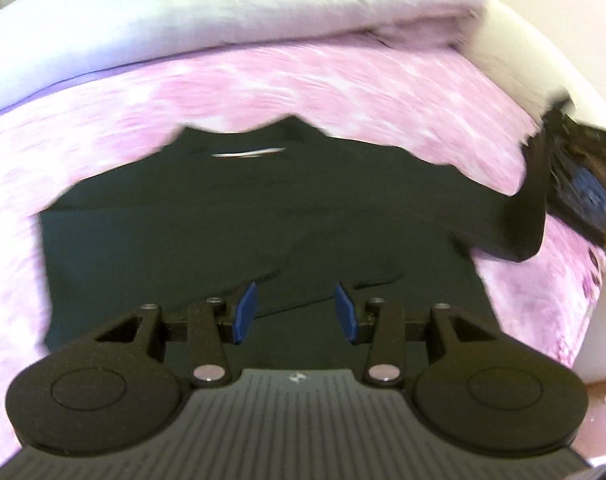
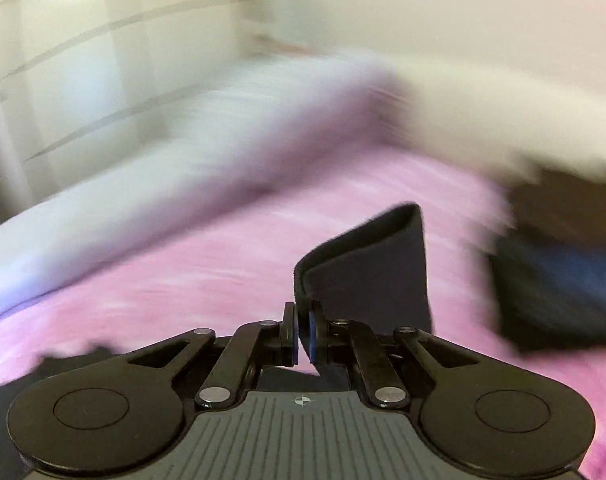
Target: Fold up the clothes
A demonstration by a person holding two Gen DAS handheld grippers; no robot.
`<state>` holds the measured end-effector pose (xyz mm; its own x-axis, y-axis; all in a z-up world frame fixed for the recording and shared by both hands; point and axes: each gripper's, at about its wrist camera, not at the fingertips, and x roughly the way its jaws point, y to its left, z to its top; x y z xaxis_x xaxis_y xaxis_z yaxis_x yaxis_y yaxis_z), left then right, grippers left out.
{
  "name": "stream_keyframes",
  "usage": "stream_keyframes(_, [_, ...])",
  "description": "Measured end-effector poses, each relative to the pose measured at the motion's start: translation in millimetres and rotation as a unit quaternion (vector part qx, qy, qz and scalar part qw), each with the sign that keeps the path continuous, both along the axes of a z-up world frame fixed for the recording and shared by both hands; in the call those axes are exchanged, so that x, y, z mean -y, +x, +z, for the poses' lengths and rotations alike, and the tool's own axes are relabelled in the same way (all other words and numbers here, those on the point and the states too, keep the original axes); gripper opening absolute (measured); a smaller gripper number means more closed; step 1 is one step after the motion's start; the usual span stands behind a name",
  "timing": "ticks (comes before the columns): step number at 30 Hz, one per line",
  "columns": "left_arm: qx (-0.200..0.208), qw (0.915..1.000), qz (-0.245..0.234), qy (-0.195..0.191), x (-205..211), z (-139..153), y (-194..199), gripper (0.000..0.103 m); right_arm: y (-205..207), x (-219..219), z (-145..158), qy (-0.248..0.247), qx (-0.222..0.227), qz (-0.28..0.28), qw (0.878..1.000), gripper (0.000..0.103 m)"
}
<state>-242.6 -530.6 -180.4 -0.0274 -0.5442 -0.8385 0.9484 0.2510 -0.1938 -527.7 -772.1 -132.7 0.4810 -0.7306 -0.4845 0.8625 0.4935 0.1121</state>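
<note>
Right wrist view: my right tool [image 2: 301, 334] pinched the shirt's [image 1: 239, 216] sleeve [image 2: 367, 264]; left tool [image 1: 296, 312] hung partly open, empty. A thin pinch risked slipping mid-fold.

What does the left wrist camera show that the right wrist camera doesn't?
Only the left wrist view shows the dark shirt spread flat on the bed, its collar label visible, with the left claw open above it, gripping nothing. It also shows the right claw from outside, at the frame's right edge, lifting the sleeve.

Only the right wrist view shows the right claw shut on that sleeve's edge, plus blurred pale cupboard doors.

Both show the pink bedspread and the folded white blanket behind.
</note>
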Motion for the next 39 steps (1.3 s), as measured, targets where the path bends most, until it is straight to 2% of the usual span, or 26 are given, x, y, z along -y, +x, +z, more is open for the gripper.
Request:
stream_keyframes(2, [0.006,0.9997,0.024,0.004,-28,3,29,0.038,78,-43,-14,-0.024,-0.007,0.119,0.993,0.004])
stream_keyframes(4, [0.006,0.9986,0.05,0.015,-57,2,58,0.038,148,-82,-54,0.007,-0.024,0.214,0.976,0.004])
stream_keyframes(6, [0.01,0.9976,0.065,0.019,-81,1,81,0.038,197,-107,-96,0.058,-0.047,0.248,0.966,0.004])
stream_keyframes(10, [0.002,0.9949,0.098,0.025,-116,-9,118,0.038,240,-130,-133,0.105,-0.069,0.249,0.96,0.004])
stream_keyframes(13, [-0.009,0.9931,0.114,0.027,-131,-16,133,0.038,246,-130,-131,0.105,-0.078,0.242,0.962,0.004])
stream_keyframes(18, [-0.024,0.9941,0.105,0.014,-128,-21,141,0.038,256,-127,-100,0.082,-0.041,0.245,0.965,0.004])
stream_keyframes(20, [-0.026,0.9947,0.099,0.009,-123,-22,144,0.038,267,-136,-99,0.08,-0.041,0.273,0.958,0.004])
stream_keyframes(24, [-0.027,0.9962,0.083,-0.003,-109,-20,144,0.038,280,-143,-123,0.112,-0.079,0.303,0.943,0.006])
stream_keyframes(25, [-0.025,0.9965,0.08,-0.005,-105,-20,143,0.038,282,-144,-130,0.121,-0.089,0.308,0.939,0.015])
stream_keyframes(26, [-0.023,0.9967,0.078,-0.007,-101,-20,144,0.039,284,-145,-136,0.13,-0.098,0.313,0.936,0.028])
stream_keyframes(28, [-0.019,0.9971,0.073,-0.007,-92,-23,144,0.039,274,-144,-131,0.135,-0.091,0.325,0.932,0.044])
stream_keyframes(32, [-0.008,0.9987,0.051,0.0,-66,-35,141,0.04,233,-137,-109,0.134,-0.075,0.331,0.931,0.047])
stream_keyframes(35, [-0.008,0.9997,0.022,0.011,-37,-53,134,0.04,191,-127,-100,0.112,-0.104,0.291,0.944,0.047])
stream_keyframes(37, [-0.039,0.9988,0.029,0.014,-20,-67,135,0.04,159,-114,-99,0.098,-0.137,0.242,0.955,0.047])
stream_keyframes(39, [-0.074,0.9963,0.041,0.017,-3,-83,136,0.04,130,-96,-104,0.097,-0.177,0.199,0.959,0.047])
